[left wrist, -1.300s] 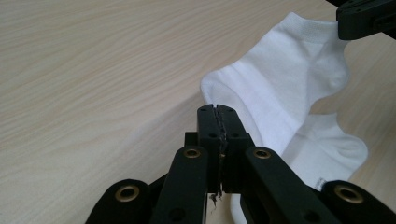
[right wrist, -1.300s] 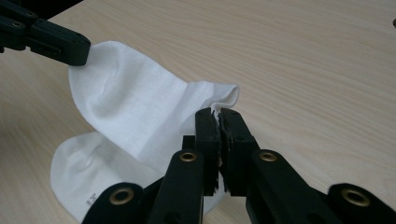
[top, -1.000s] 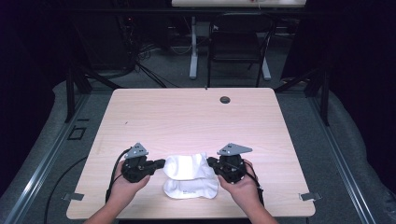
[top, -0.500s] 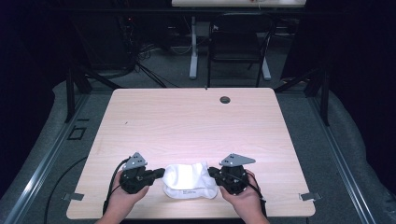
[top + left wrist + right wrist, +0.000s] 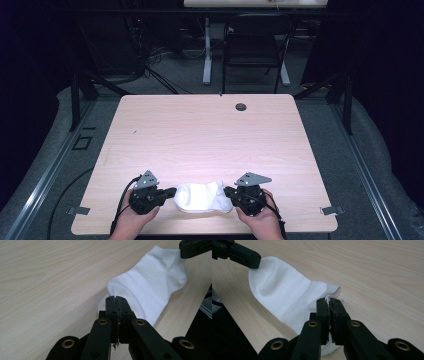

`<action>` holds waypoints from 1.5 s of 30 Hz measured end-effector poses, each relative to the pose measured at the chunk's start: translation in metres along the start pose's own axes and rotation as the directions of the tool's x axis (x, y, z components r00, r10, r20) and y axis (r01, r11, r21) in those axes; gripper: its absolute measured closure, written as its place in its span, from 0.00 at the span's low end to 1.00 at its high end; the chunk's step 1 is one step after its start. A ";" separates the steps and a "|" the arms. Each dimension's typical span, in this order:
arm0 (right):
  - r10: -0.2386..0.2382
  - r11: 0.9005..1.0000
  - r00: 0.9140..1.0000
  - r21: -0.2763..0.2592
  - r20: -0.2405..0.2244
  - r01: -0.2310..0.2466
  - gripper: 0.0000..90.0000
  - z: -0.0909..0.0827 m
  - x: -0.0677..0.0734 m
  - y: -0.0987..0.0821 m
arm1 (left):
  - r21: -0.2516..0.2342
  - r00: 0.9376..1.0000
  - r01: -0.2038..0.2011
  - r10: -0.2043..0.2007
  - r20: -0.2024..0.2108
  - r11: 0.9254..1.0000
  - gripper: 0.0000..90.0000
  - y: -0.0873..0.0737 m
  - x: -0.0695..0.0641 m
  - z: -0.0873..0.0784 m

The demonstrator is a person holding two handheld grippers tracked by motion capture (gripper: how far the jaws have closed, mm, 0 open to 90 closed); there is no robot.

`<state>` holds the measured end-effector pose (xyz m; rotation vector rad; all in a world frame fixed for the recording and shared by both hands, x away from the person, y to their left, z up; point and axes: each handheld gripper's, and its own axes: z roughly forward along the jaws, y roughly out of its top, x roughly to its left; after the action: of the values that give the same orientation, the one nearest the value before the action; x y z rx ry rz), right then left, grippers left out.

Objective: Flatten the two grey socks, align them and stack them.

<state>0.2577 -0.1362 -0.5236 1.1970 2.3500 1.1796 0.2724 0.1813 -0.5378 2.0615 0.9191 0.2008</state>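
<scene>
A white ankle sock (image 5: 202, 196) lies stretched out near the front edge of the light wooden table (image 5: 200, 135). My left gripper (image 5: 170, 192) is shut on the sock's left end, and the left gripper view shows its jaws (image 5: 116, 298) pinching the cloth (image 5: 150, 287). My right gripper (image 5: 229, 191) is shut on the other end. In the right gripper view its jaws (image 5: 328, 301) clamp the sock's edge (image 5: 284, 295). Each gripper view shows the other gripper's tip on the far end of the sock (image 5: 195, 247) (image 5: 239, 255). A hand holds each gripper from the bottom of the high view.
A small black round grommet (image 5: 241, 106) sits near the table's far edge. Metal brackets (image 5: 330, 210) stick out at the front corners. A dark chair (image 5: 255, 50) and cables on the floor stand beyond the table.
Both hands have come back toward the table's front edge and lower, carrying the sock along. The sock now lies flatter and more stretched between the grippers.
</scene>
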 end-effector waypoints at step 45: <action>0.013 0.996 0.999 0.090 0.038 -0.017 0.96 0.032 -0.016 -0.013 | 0.091 1.000 0.015 -0.013 -0.026 0.996 0.99 -0.013 0.008 0.029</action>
<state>0.2777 -0.1357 -0.5558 1.2565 2.3932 1.0566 0.2842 0.1725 -0.5671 2.1398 0.9743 0.1809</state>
